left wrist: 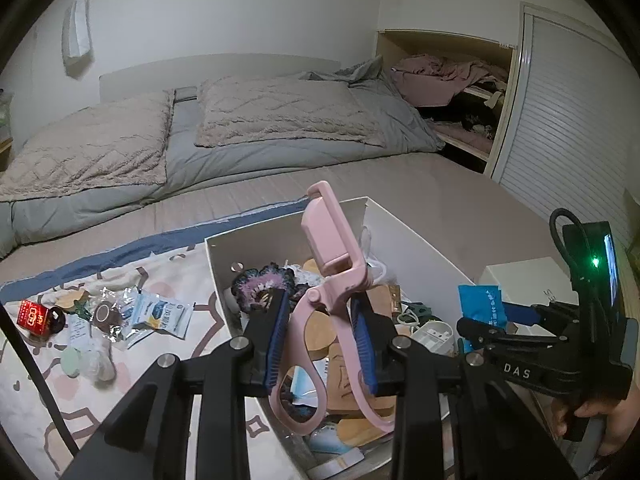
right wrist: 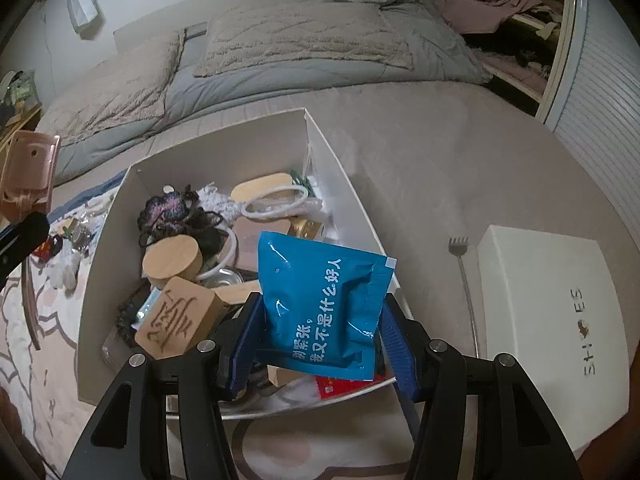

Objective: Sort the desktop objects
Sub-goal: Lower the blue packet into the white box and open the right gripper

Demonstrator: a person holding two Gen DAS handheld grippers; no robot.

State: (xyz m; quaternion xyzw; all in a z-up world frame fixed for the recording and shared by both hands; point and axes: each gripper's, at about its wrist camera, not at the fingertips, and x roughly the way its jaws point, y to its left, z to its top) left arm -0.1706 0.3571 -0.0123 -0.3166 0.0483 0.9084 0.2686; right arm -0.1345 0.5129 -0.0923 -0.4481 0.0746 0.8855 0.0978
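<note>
On the bed's patterned cloth at far left lies a loose scatter: one red packet (left wrist: 33,317), foil wrappers (left wrist: 110,312) and one blue-and-white sachet (left wrist: 162,314). Beside it stands the open white box (right wrist: 104,248), holding one dark crocheted piece (right wrist: 168,210), a round wooden lid (right wrist: 171,258), a carved wooden block (right wrist: 178,322) and a white cable (right wrist: 276,202). The left gripper (left wrist: 320,340) has its fingers closed on a pink clip tool (left wrist: 328,276) above the box. The right gripper (right wrist: 320,340) clamps a blue sachet (right wrist: 324,300) over the box's near edge. One closed white shoebox (right wrist: 548,320) sits at right, with a back scratcher (right wrist: 464,276) alongside it.
</note>
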